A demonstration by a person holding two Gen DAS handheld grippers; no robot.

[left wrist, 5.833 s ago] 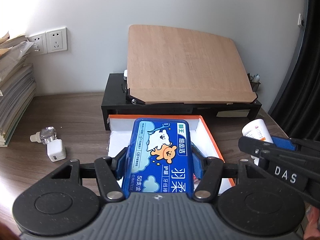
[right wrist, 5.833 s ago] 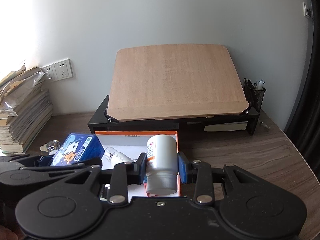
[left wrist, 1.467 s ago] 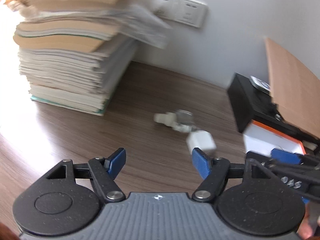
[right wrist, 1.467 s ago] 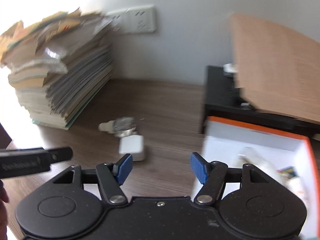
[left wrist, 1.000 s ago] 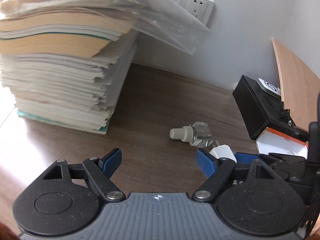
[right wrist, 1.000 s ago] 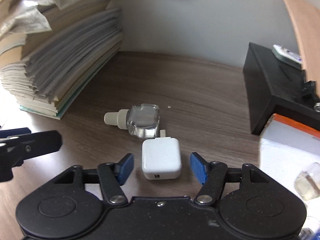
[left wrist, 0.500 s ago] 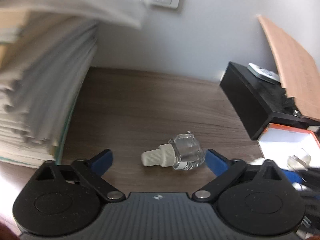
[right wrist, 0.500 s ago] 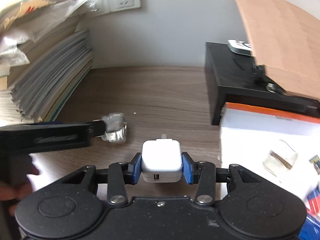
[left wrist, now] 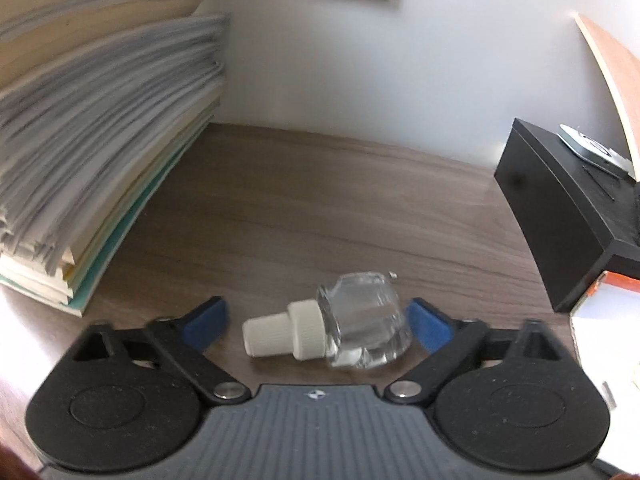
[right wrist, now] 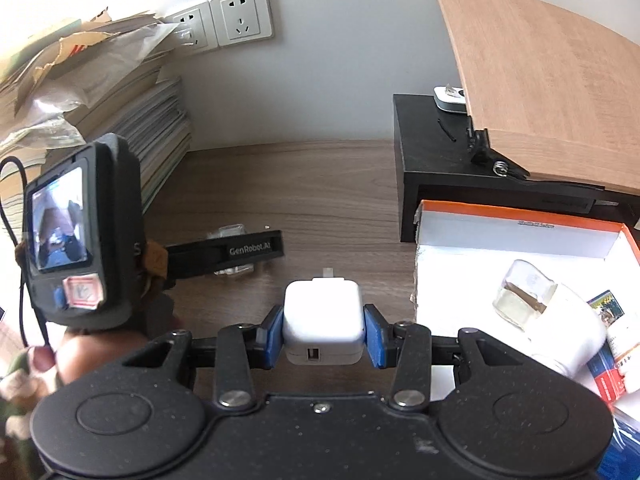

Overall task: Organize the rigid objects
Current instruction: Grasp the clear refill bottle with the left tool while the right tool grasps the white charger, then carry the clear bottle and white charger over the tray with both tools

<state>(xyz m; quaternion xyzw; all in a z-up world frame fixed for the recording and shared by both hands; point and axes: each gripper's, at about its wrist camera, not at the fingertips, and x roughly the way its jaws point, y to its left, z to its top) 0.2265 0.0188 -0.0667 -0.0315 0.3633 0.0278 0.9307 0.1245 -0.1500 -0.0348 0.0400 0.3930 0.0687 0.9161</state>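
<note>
My right gripper [right wrist: 323, 332] is clamped on the white charger [right wrist: 322, 316], both blue pads pressed to its sides, holding it off the wooden desk [right wrist: 320, 184] just left of the orange-rimmed box [right wrist: 520, 216]. My left gripper [left wrist: 316, 320] has just been narrowing but is not yet gripping: the small glass bottle [left wrist: 360, 330] lies on its side between my fingers, white cap toward the left pad with a gap there. The glass end sits right by the right pad, and I cannot tell whether they touch.
</note>
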